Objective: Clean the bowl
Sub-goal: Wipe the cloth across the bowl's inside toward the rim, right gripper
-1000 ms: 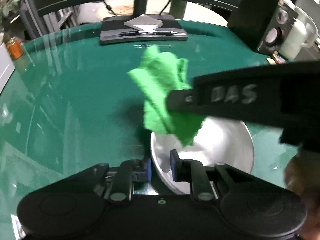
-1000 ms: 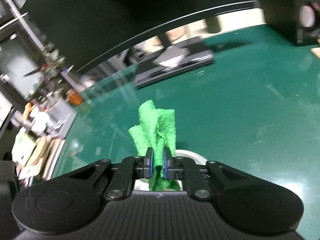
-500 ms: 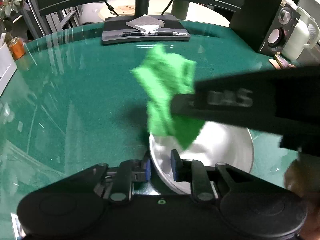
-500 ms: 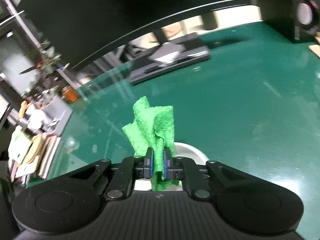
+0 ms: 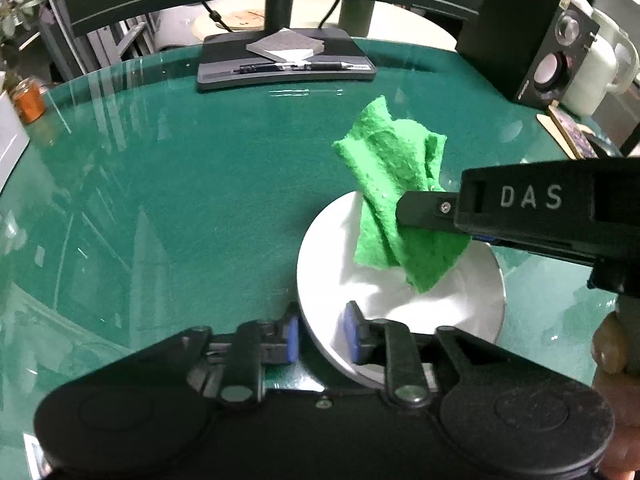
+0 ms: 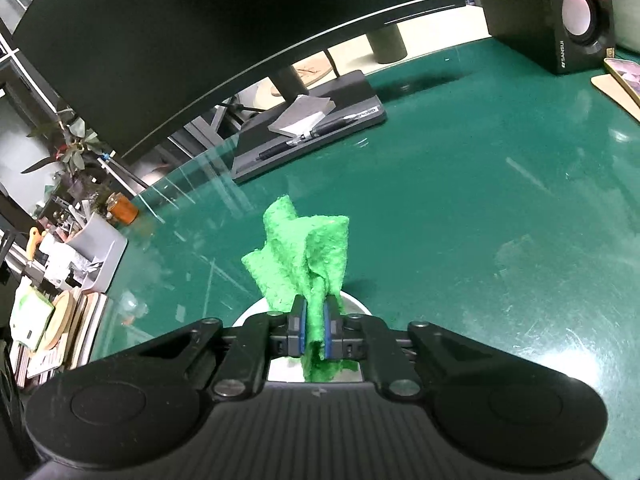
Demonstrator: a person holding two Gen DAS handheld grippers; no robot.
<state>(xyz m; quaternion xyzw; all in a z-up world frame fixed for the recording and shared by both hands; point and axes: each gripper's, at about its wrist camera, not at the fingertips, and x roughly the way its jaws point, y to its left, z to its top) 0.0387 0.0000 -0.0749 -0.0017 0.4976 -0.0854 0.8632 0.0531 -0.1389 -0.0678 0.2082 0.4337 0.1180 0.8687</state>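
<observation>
On the shiny green worktop (image 5: 180,200), sitting round, white and smooth: bowl (image 5: 460,300), near rim passing between the left gripper (image 5: 320,338) pads, now opening and not pinching it. Above the bowl, hanging soft, fuzzy and crumpled: green cloth (image 6: 304,256), being squeezed tight by the right gripper (image 6: 315,334). Probably best holding the rim firmly again, then pushing the cloth down and rubbing round inside.

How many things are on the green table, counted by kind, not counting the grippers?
Bowl: 1
Green cloth: 1
Monitor stand base: 1
Pen: 1
Notepad: 1
Speaker: 1
Orange jar: 1
Total: 7
</observation>
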